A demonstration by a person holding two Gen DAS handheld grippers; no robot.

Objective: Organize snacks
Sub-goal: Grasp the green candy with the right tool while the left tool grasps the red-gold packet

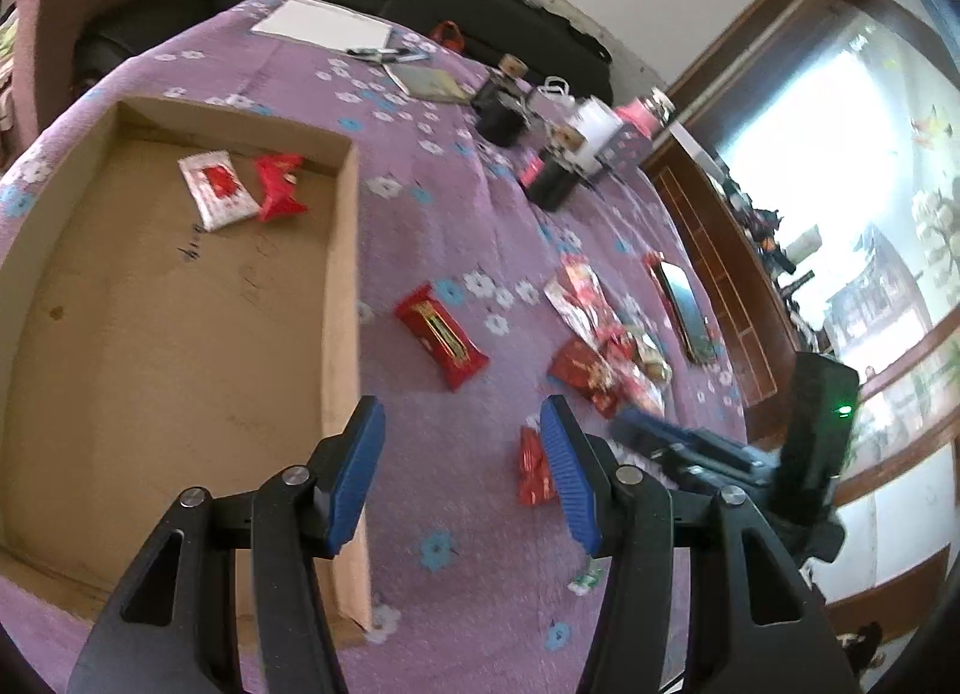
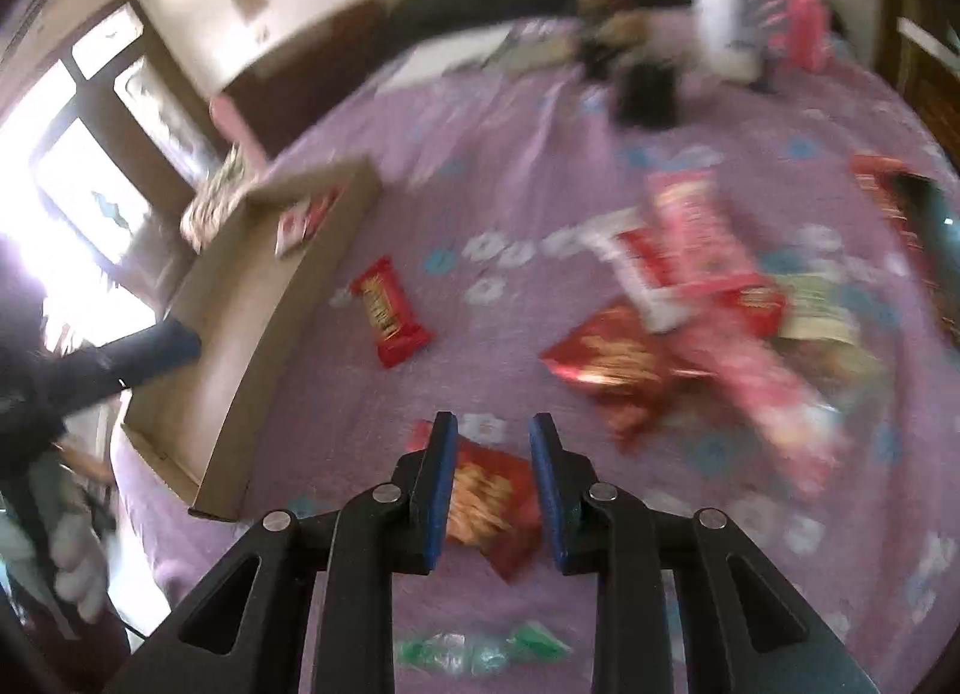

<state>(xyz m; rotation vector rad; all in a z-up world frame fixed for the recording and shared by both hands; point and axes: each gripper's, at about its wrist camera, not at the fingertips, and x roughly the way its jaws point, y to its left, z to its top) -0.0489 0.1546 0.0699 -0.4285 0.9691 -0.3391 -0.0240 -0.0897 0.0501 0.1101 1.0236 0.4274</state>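
Left gripper: (image 1: 462,472) blue ribbed pads wide apart, nothing between them, hovering over the purple cloth just right of the cardboard tray's near wall
Right gripper: (image 2: 489,490) pads apart, straddling a small red snack packet (image 2: 489,505) printed with golden sticks; whether the pads touch it cannot be told, the view is blurred
Cardboard tray: (image 1: 342,250) shallow, brown, low-walled, lying flat on the cloth; holds a white-and-red flat packet (image 1: 217,189) and a crinkled red wrapped sweet (image 1: 277,187), side by side near its far wall
Loose red bar: (image 1: 441,336) glossy red wrapper with a gold strip, alone on the cloth between tray and snack pile
Snack pile: (image 1: 600,340) jumble of shiny red, pink and white foil bags, right of the bar
Green-and-white wrapper: (image 2: 480,652) crumpled, clear and green, on the cloth just below the right gripper
Phone: (image 1: 684,310) dark glossy slab with a red edge, beyond the pile
Surface: purple cloth (image 1: 456,202) with white and blue flowers, softly wrinkled
Far end: white paper sheet (image 1: 324,25), pens, black jars, pink bottle (image 1: 642,115)
Room: dark sofa behind, bright windows with wooden frames
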